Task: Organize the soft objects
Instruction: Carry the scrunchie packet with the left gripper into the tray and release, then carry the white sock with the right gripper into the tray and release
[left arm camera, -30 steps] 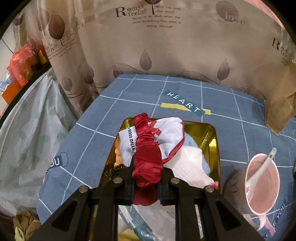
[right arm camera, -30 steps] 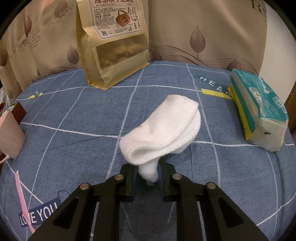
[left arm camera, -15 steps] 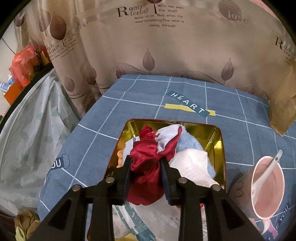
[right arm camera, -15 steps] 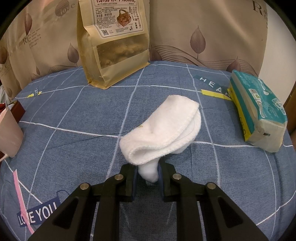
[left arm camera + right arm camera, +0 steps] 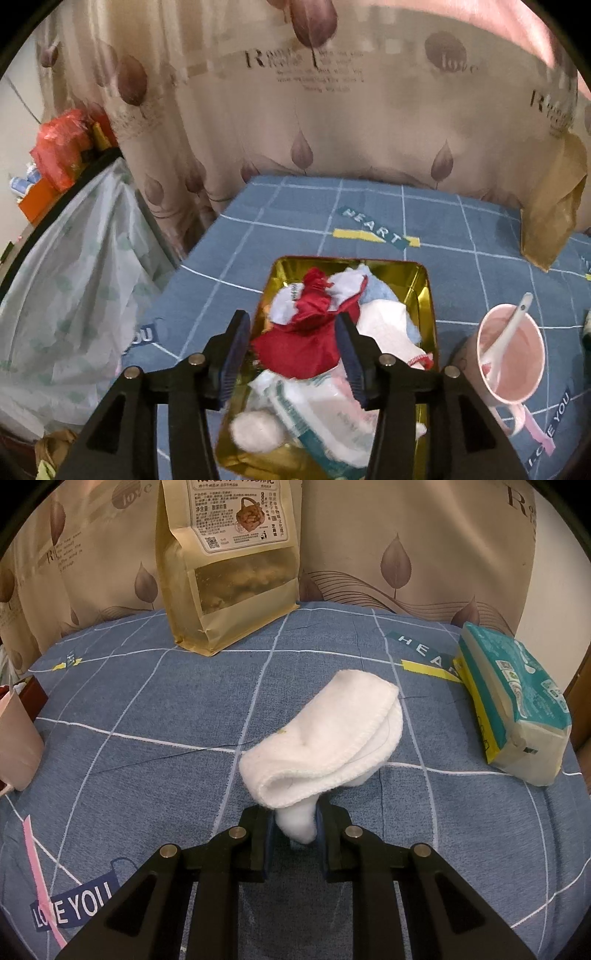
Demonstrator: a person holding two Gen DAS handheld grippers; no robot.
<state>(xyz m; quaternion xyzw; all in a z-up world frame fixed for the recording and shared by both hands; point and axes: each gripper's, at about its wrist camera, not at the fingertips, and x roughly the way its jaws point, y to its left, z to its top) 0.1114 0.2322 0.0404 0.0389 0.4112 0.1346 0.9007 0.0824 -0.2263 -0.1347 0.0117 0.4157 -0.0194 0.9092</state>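
On the bench (image 5: 280, 229) under a blue checked cloth, left wrist view: gold tray (image 5: 426, 295) at centre, heaped with soft things. At 9 o'clock, off the bench edge, a pale plastic-covered bundle (image 5: 74, 280); red bags (image 5: 59, 155) at 10 o'clock. Left tool (image 5: 291, 354) at 6 o'clock, released, jaws just been opening, pads standing apart on either side of the red cloth (image 5: 306, 339) (right pad close to the cloth edge, contact unclear; left pad has a gap). Red cloth lies on top of the heap in the tray, over a white-and-red garment (image 5: 347, 284), a light blue piece (image 5: 380, 291) behind, white cloth (image 5: 388, 321) to its right, a packet (image 5: 325, 413) and a white ball-like lump (image 5: 258, 430) at the near end. Pink cup (image 5: 517, 365) with white spoon (image 5: 506, 332) at 3 o'clock, beside the tray. Blurry frame.

Right wrist view: pink cup edge (image 5: 16, 746) at 9 o'clock, kraft snack pouch (image 5: 229, 565) upright at 11 o'clock against the leaf curtain (image 5: 406, 546). Right tool (image 5: 295, 834) at 6 o'clock, clenched on the near end of a folded white sock (image 5: 325, 746), the rest of it extending toward 1 o'clock over the cloth. Tissue pack (image 5: 513, 705) at 3 o'clock, well apart from the sock.
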